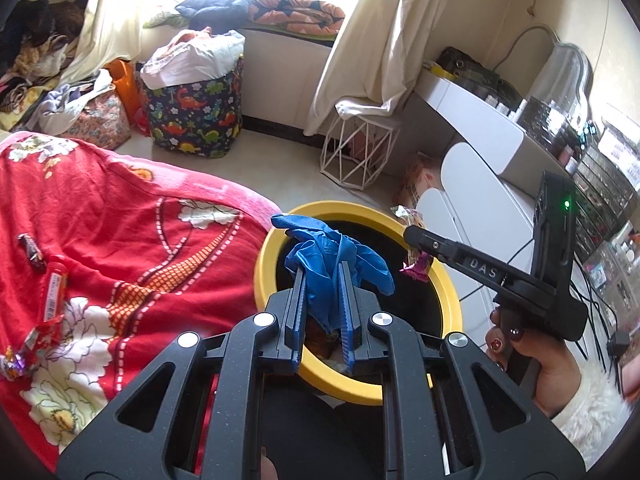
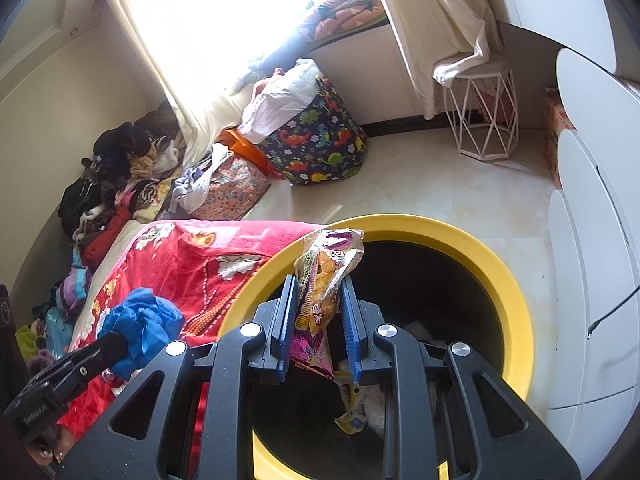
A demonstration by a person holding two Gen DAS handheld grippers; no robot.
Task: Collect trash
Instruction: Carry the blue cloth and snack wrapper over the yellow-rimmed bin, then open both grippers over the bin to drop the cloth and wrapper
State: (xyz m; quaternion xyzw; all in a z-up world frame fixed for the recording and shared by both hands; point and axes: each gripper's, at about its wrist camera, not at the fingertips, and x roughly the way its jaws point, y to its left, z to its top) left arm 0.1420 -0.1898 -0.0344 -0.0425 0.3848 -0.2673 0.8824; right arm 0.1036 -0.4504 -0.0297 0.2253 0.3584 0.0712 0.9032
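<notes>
Both hands are mid-drop. L gripper (image 1: 323, 280) is pinching a blue glove (image 1: 334, 258) between closed fingers, hovering over the yellow-rimmed bin (image 1: 264, 256). R gripper (image 2: 318, 298) is clamping a snack wrapper (image 2: 320, 280) over the same bin, near its rim. Some trash is already lying inside the bin. Still left, judging by the view: several wrappers incl. a red tube (image 1: 54, 292) and dark wrapper (image 1: 32, 251) are sitting on the red blanket (image 1: 152, 216) beside the bin. Roughly midway.

Setting: home bedroom.
Evidence: bed under red floral blanket (image 1: 120, 216); dinosaur-print laundry hamper (image 1: 196, 116); cream curtains (image 1: 384, 32); white vanity with mirror (image 1: 568, 68); clothes heaps.
</notes>
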